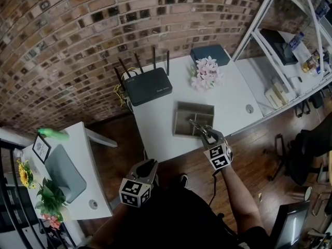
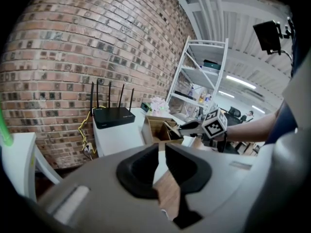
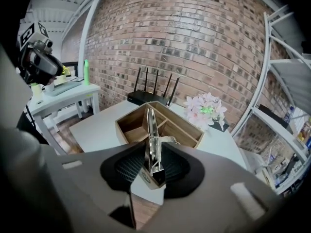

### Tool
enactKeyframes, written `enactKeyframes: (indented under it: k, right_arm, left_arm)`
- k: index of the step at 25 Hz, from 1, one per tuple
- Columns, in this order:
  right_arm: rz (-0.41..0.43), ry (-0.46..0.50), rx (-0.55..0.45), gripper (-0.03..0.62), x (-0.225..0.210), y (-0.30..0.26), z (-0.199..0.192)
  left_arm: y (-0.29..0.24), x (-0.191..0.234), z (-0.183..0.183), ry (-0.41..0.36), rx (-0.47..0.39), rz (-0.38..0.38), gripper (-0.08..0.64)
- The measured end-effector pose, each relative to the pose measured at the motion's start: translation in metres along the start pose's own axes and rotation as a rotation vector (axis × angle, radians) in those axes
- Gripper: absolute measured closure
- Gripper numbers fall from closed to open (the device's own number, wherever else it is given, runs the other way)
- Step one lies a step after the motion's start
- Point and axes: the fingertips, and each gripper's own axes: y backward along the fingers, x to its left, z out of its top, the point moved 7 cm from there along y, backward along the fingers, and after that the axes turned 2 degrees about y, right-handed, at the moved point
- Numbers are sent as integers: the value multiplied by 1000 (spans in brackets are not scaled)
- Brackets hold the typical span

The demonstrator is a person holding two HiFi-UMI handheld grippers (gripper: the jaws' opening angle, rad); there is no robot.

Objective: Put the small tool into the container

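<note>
Tool between parted jaws of right hand-held gripper, above container; left hand-held gripper slightly apart, empty

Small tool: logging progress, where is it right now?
In the right gripper view the small tool stands between the right gripper's parted jaws, reaching over the wooden container.

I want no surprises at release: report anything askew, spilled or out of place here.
Nothing is spilled. The metal tool leans, seemingly loose, between the parted jaws of the right gripper, its tip over the wooden container.
</note>
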Motion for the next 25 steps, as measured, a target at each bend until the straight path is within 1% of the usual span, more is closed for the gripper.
enactKeyframes:
  k: [3,6,9,15,18,20,22,25]
  right_arm:
    - [-7,-67,-54,476,3,10,0]
    - [-22,-131,-86,477,6,22,0]
    - [-31,-177,-99,477,10,31,0]
    - [-62,-229,-114,478,18,49,1]
    - [-70,-277,-137,487,28,63,2]
    - [-72,-304,-146,505,36,72,1]
    - [-80,-335,-150,508,44,81,0]
    - [-98,-401,-171,518,55,91,-1]
  left_arm:
    - [1,3,-2,-5,-8,3,517]
    - [0,2,1,1,-8,-17,517]
    - [-2,2,3,3,-5,-39,517]
    - [-5,1,5,-9,-4,-90,517]
    - [-5,2,5,-18,-3,-97,517]
    - [-4,3,4,-25,1,-102,508]
    - [-3,4,3,-28,8,-115,497]
    - [-2,9,-1,-26,16,-137,491]
